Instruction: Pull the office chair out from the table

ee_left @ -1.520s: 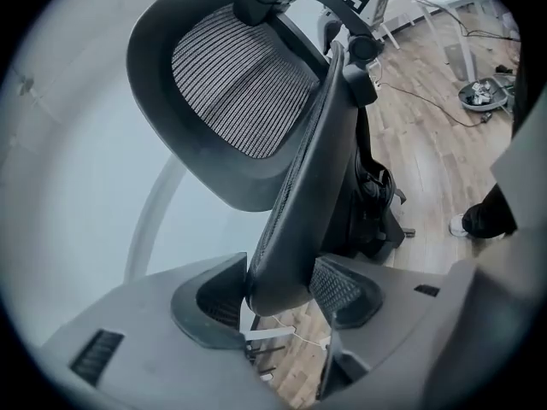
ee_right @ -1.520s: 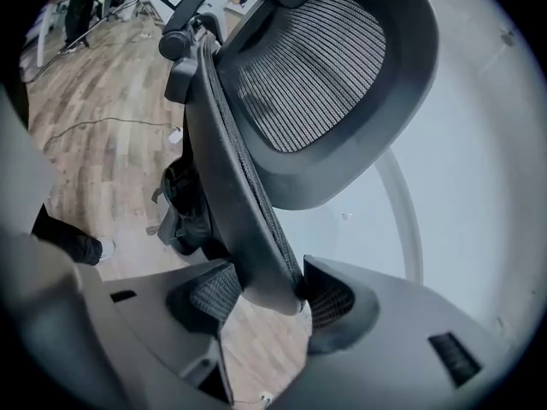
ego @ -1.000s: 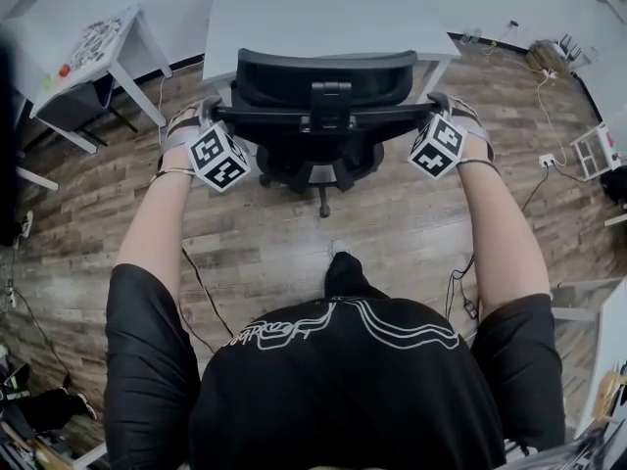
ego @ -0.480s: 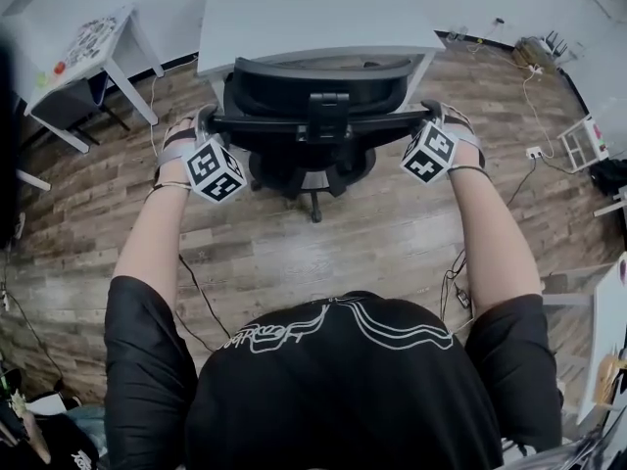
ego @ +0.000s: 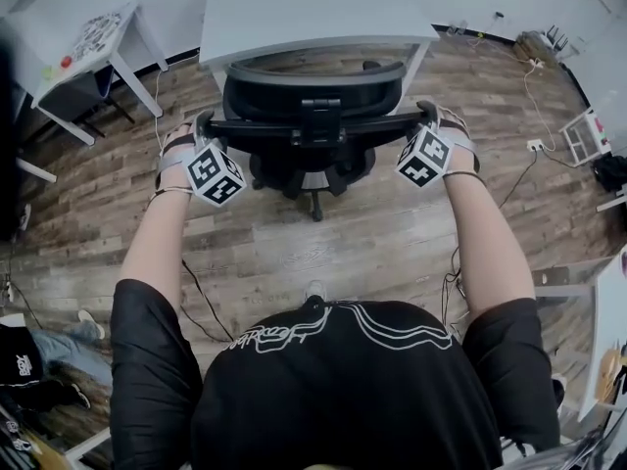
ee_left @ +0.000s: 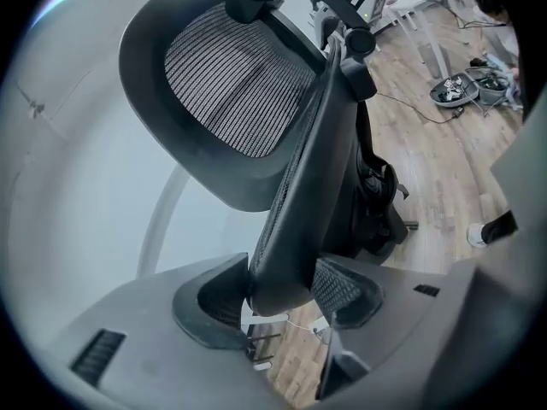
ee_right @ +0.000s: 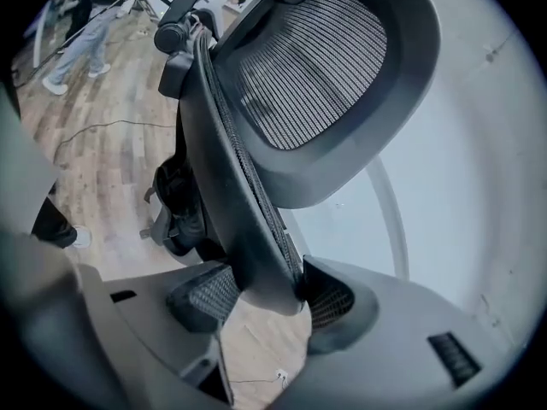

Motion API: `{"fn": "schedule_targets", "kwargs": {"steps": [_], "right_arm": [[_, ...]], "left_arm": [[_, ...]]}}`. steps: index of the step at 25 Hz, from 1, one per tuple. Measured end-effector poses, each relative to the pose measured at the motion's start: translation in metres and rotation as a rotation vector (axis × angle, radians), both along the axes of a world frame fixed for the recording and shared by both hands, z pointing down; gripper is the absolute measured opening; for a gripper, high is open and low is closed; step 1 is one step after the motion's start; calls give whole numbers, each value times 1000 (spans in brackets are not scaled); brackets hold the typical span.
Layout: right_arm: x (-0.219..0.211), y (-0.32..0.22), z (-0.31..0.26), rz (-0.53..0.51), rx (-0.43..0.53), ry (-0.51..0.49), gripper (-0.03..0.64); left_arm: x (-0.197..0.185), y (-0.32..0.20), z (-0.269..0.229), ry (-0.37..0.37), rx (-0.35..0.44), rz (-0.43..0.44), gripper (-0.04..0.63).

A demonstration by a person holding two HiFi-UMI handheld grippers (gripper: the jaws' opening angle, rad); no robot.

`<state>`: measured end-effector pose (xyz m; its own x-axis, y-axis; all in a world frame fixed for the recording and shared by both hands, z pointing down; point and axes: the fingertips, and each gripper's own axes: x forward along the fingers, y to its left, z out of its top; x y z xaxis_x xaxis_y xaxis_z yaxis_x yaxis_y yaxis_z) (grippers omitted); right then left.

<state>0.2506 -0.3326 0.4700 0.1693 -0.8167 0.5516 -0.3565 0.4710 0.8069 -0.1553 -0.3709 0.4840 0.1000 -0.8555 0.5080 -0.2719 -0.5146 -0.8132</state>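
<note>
The black mesh office chair (ego: 313, 96) stands just in front of the white table (ego: 313, 8), with a strip of wood floor showing between its backrest and the table edge. My left gripper (ego: 203, 125) is shut on the left edge of the backrest, my right gripper (ego: 428, 117) on the right edge. In the left gripper view the backrest rim (ee_left: 295, 229) sits pinched between the pads of the left gripper (ee_left: 278, 301). In the right gripper view the rim (ee_right: 248, 237) is likewise clamped in the right gripper (ee_right: 265, 301). The headrest (ee_right: 325, 67) rises above it.
A small white side table (ego: 88, 47) stands at the far left. Cables and a power strip (ego: 534, 147) lie on the wood floor at the right, near a white rack (ego: 588, 135). Another person's legs (ego: 49, 351) show at the lower left.
The chair has rolled back from the table toward me, and both grippers came back with it. Another person's legs have come into view at the lower left.
</note>
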Motion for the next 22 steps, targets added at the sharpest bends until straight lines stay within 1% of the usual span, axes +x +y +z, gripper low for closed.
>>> {"fn": "schedule_targets", "kwargs": {"steps": [4,16,19,22], "right_arm": [[1,24,-3,-21,4,-6,241],[8,106,-1,-43,10,-8,241],[8,127,1,-47,16,-12,242],[8,161,13,-55,32,-21,242]], "left_arm": [[1,29,-3,-6,-8,-9,213],[7,121,0,-9,-3,-28,213],[6,143,1,-12,6,-30,213],[6,178,12,-16,24,-33,213]]}}
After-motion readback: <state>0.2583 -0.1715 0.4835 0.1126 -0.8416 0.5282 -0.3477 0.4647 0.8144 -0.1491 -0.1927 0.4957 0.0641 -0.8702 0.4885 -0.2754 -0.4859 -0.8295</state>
